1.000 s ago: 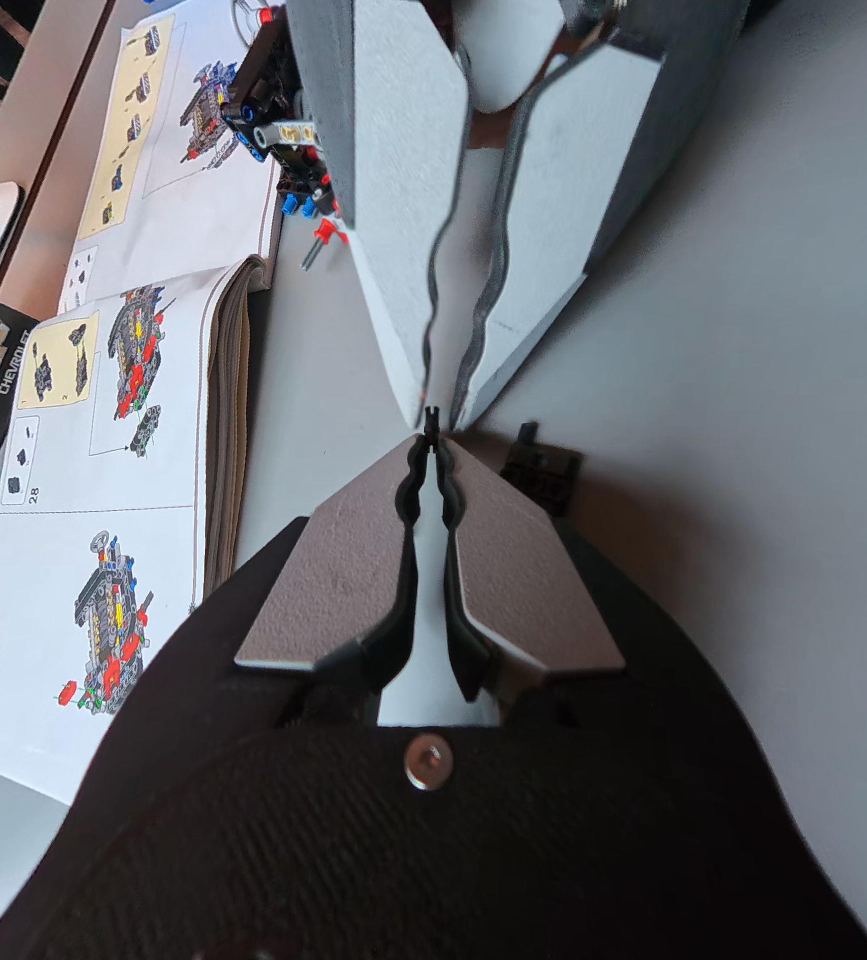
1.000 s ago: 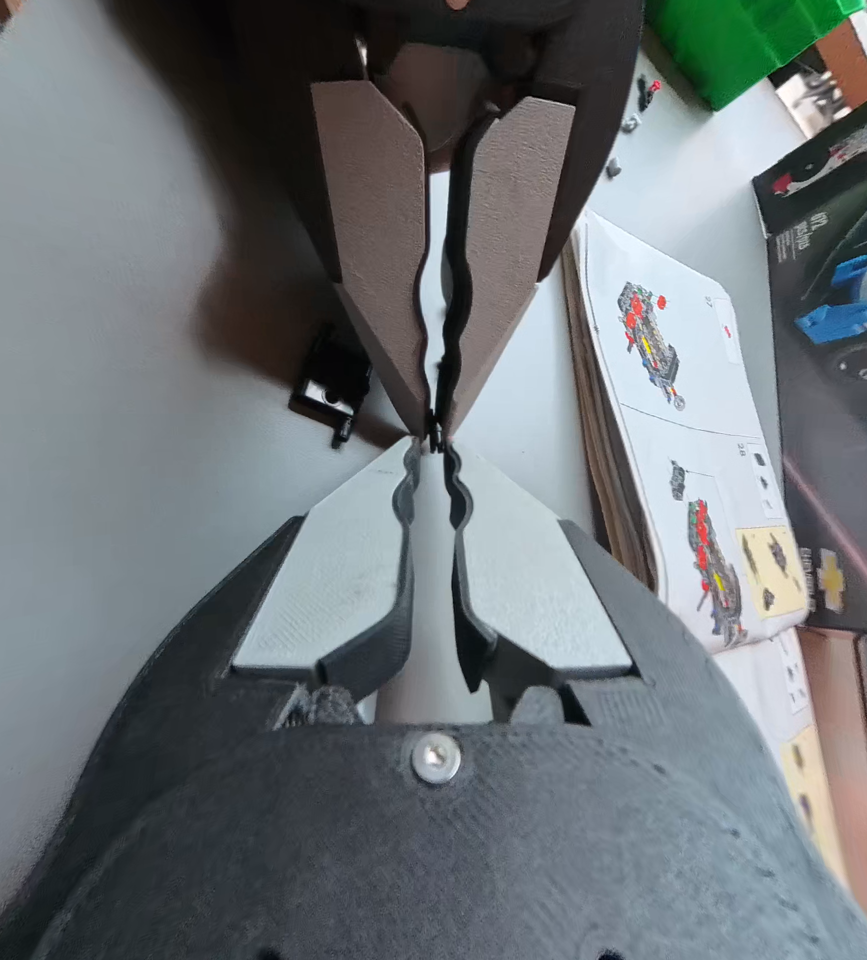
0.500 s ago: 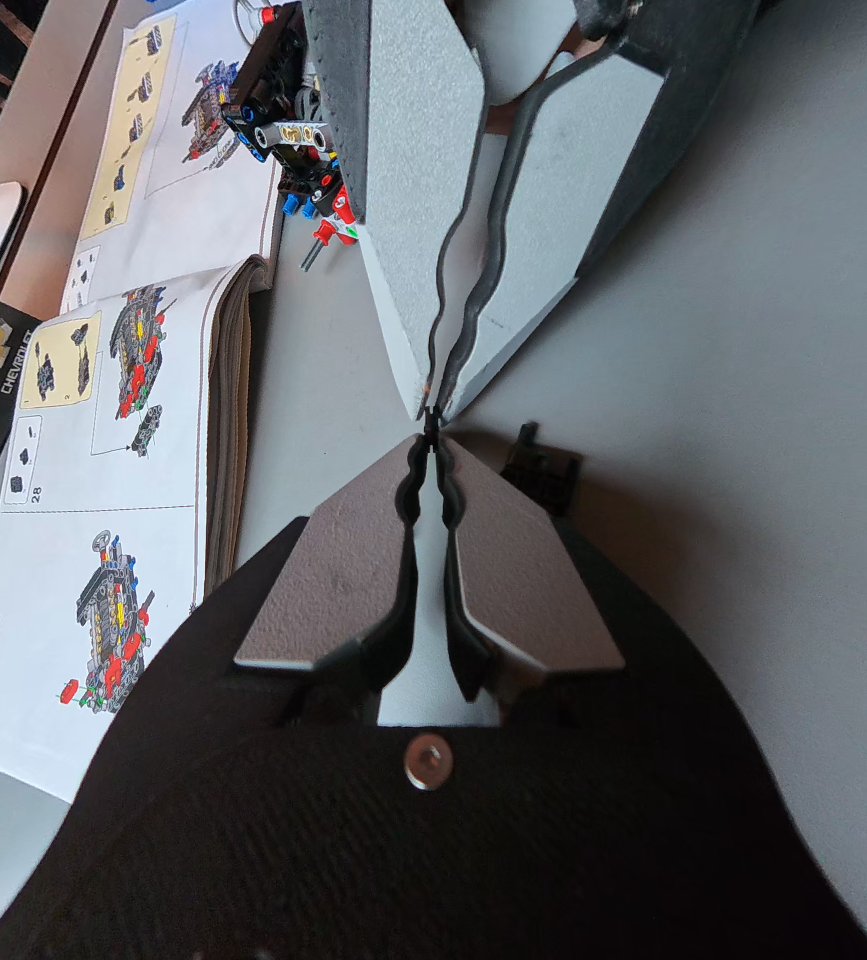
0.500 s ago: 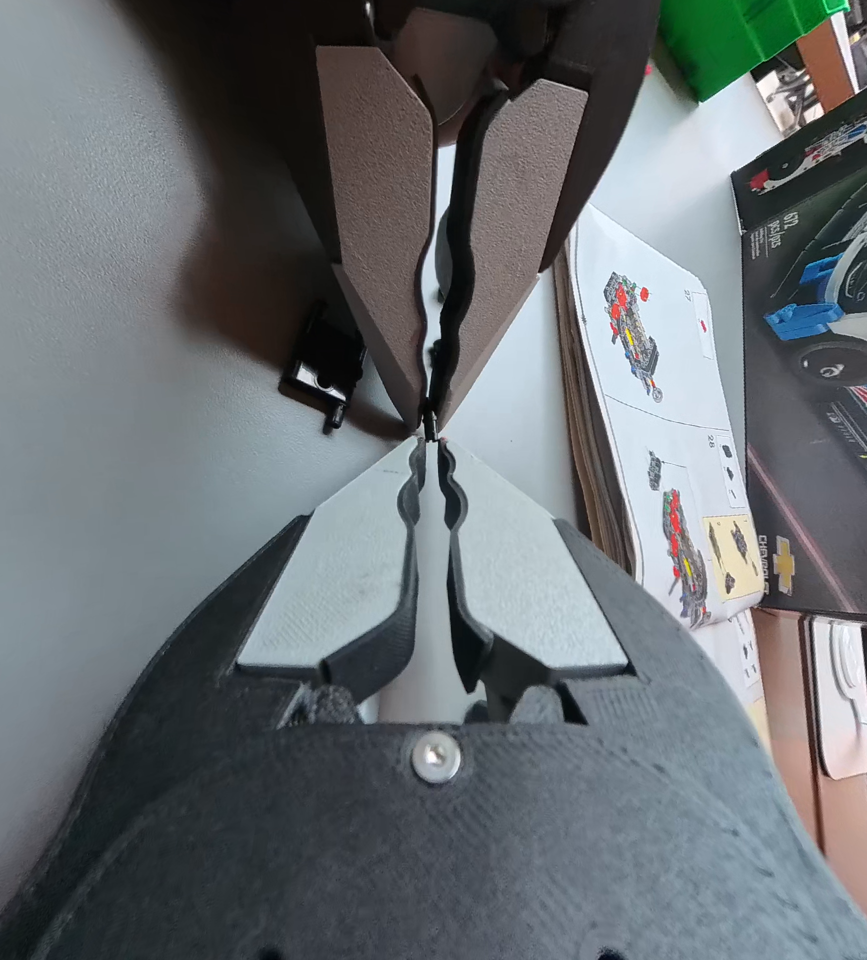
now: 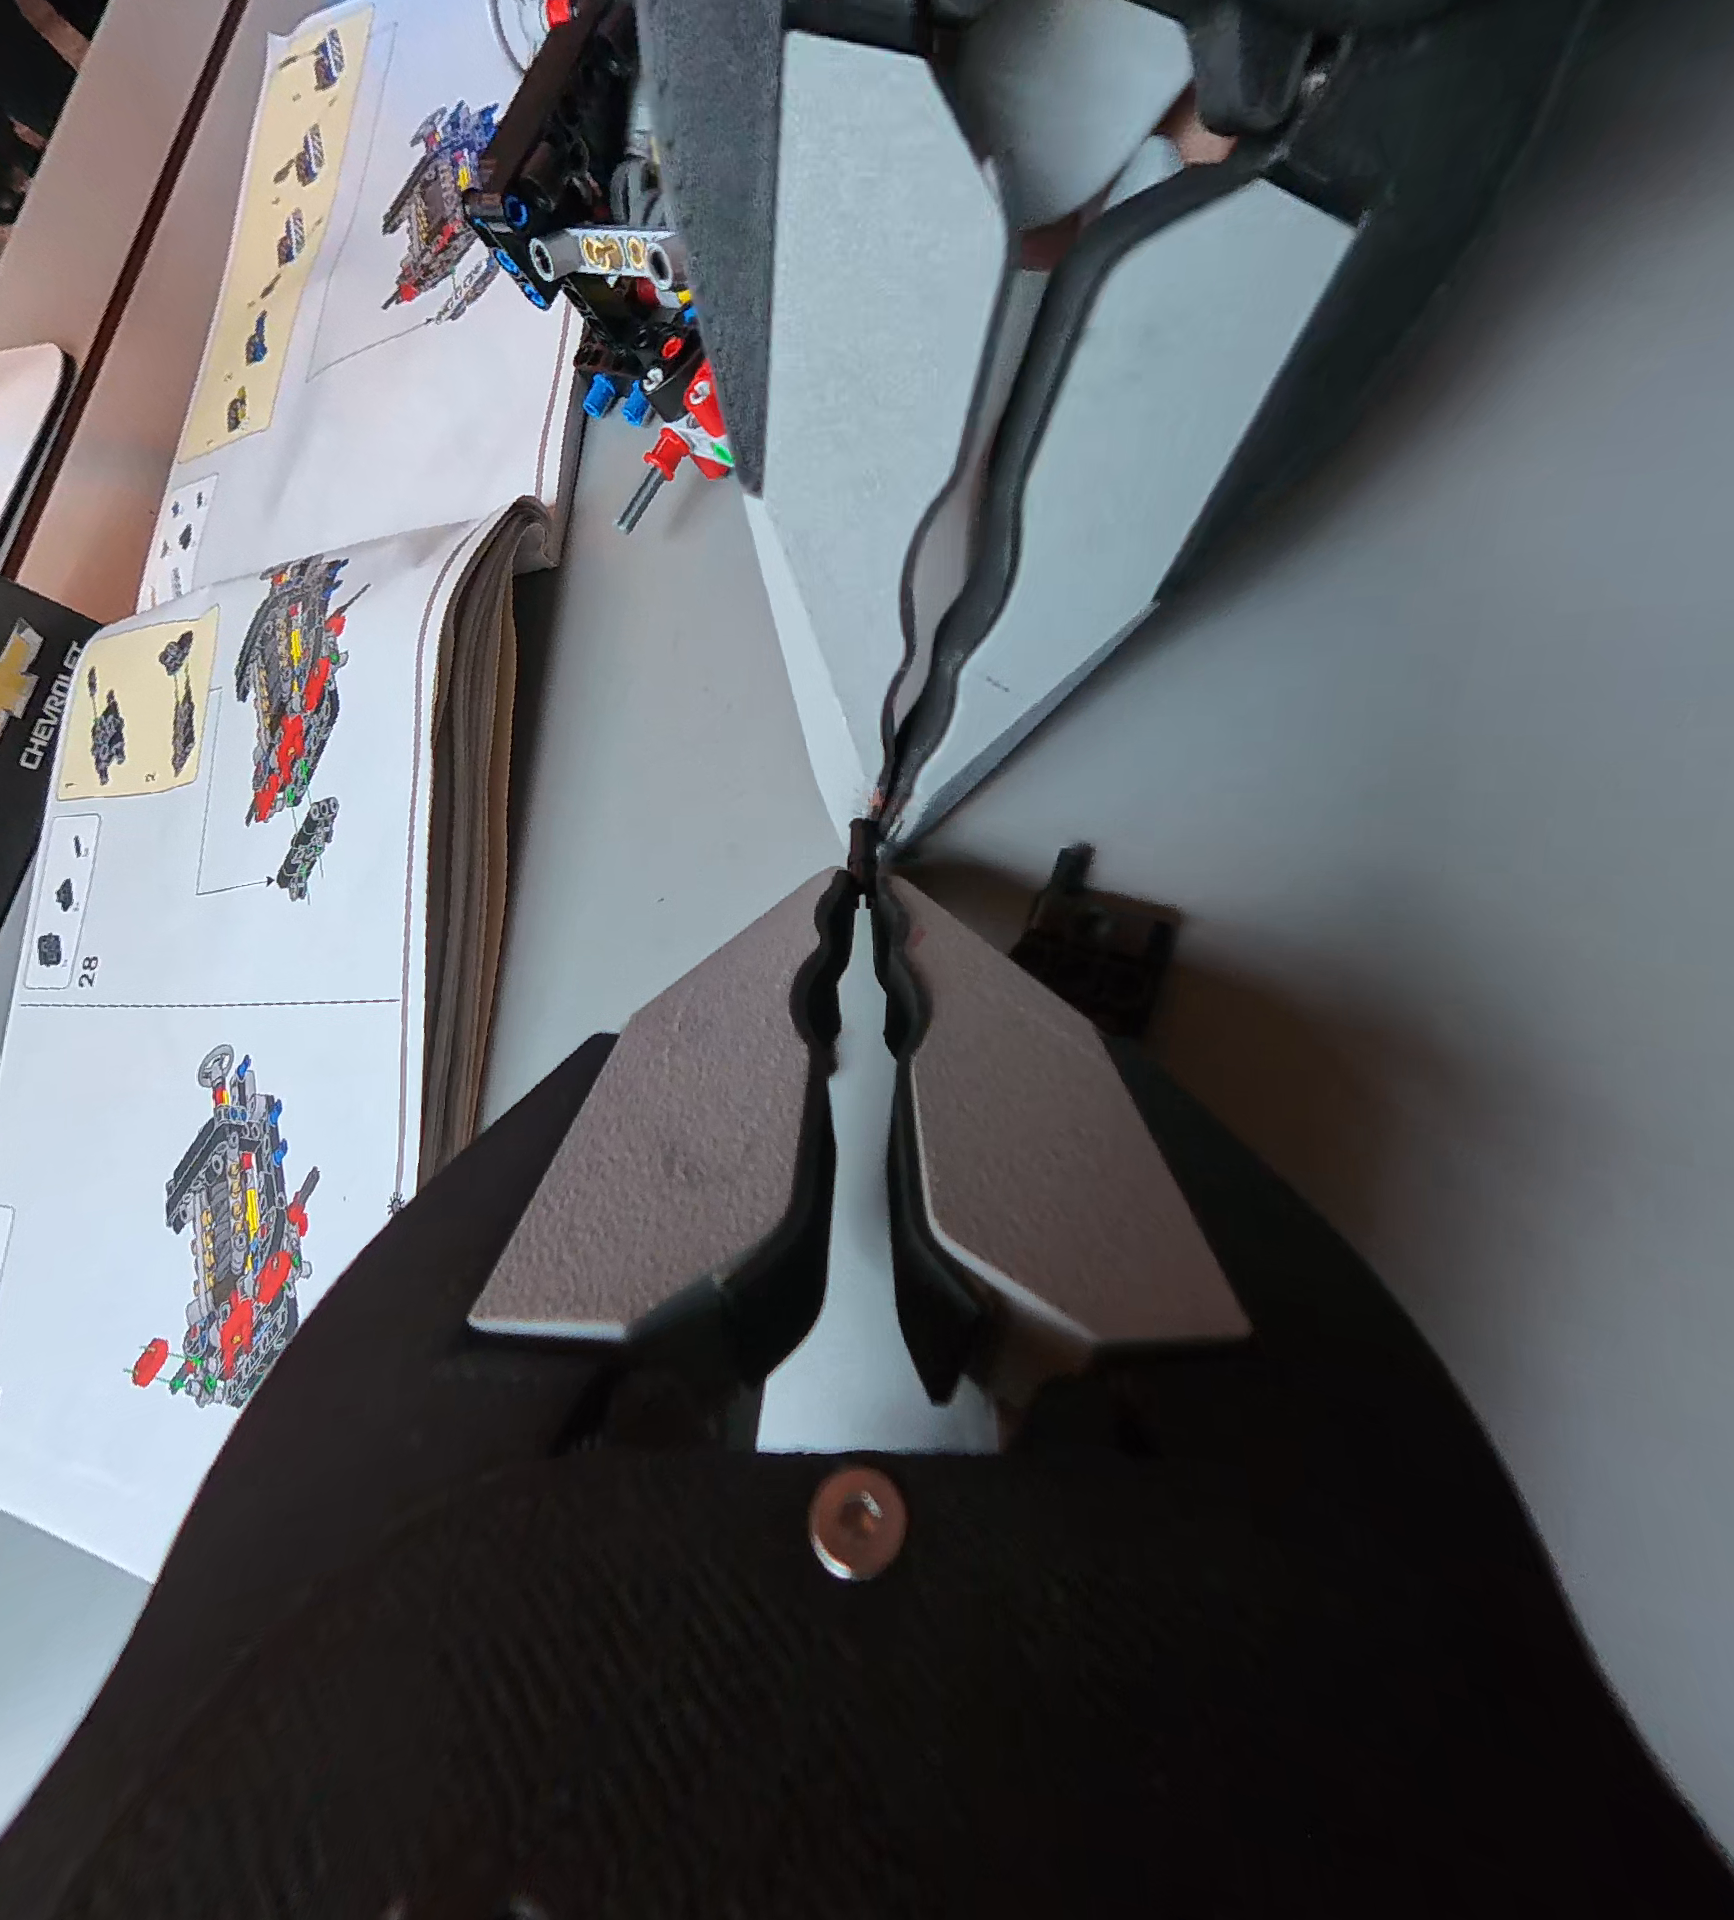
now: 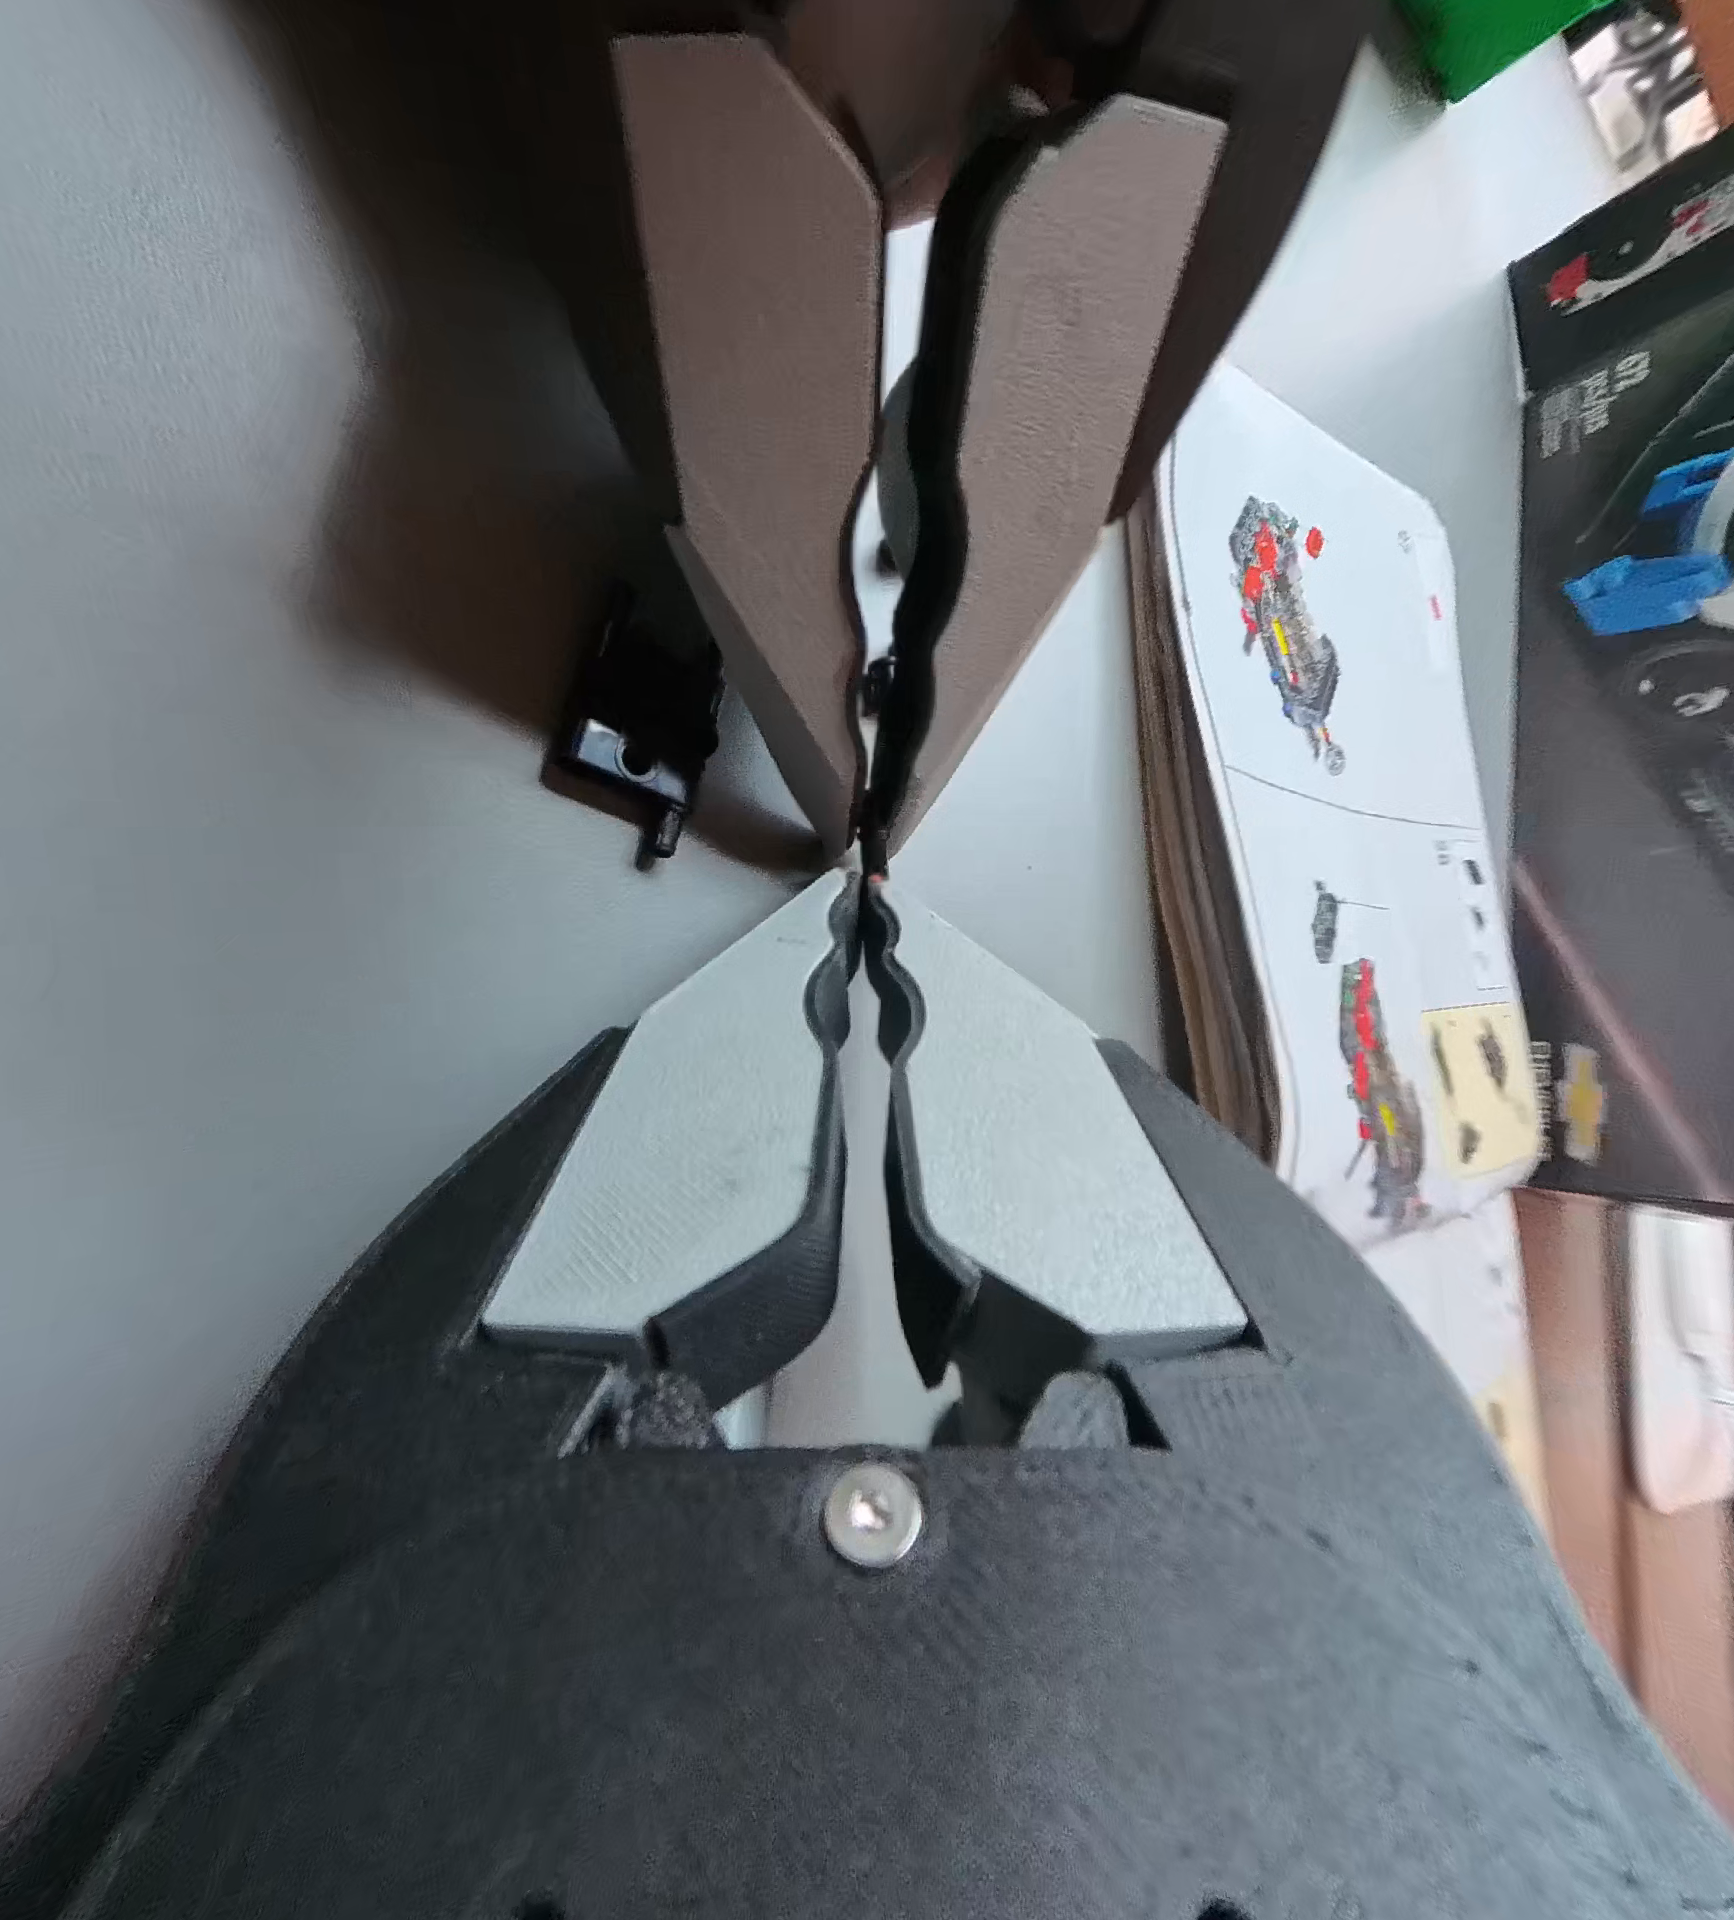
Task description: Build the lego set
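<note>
- Left tongs (image 5: 861, 902) clamped on small black pin (image 5: 861, 854), tip to tip with right tongs (image 6: 865, 902), likewise pinched on it.
- Black lego piece (image 5: 1102, 951) at 3 o'clock on grey counter (image 5: 1465, 831).
- Open instruction booklet (image 5: 219, 935) at 9 o'clock.

The left gripper (image 5: 861, 896), brown-fingered on a black body, points forward with its fingertips closed together on a small black pin (image 5: 861, 847); the right gripper (image 6: 865, 896), grey-fingered on a dark grey body, faces it from the opposite direction, tip to tip; its fingertips are likewise pressed together on the same pin; behind the tips, the wavy inner edges of both finger pairs leave a narrow gap; both grippers are level above the desk (image 5: 1465, 935).
</note>
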Available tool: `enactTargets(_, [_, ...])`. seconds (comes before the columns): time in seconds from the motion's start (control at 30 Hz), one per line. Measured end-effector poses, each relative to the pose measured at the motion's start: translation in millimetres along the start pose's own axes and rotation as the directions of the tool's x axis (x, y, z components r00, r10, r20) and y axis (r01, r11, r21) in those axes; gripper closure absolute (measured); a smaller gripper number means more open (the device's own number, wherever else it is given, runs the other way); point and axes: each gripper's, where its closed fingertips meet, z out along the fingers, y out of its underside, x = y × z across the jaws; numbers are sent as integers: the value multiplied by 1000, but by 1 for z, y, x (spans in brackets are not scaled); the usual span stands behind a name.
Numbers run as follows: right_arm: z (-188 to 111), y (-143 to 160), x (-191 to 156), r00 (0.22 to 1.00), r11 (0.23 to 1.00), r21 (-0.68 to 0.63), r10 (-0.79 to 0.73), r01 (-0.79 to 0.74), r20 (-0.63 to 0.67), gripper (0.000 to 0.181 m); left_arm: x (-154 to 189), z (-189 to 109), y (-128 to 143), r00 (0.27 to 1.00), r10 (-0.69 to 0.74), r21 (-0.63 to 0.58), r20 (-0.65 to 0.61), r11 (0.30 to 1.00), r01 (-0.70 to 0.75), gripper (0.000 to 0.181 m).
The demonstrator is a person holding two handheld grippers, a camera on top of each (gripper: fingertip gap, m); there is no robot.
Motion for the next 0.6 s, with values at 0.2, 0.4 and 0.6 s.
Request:
enactTargets(0.2, [-1,0,4,999,999,23,45,-45,0,170,0,0,0,1000,2,3,-1,1000,-2,180])
enactTargets(0.4, [-1,-5,2,1000,1000,30,-1,2,-11,179,1,0,-1,1000,2,3,-4,1000,-2,180])
enactTargets(0.6, [-1,-4,2,1000,999,29,15,-15,-7,179,1,0,-1,1000,4,3,-2,1000,-4,180])
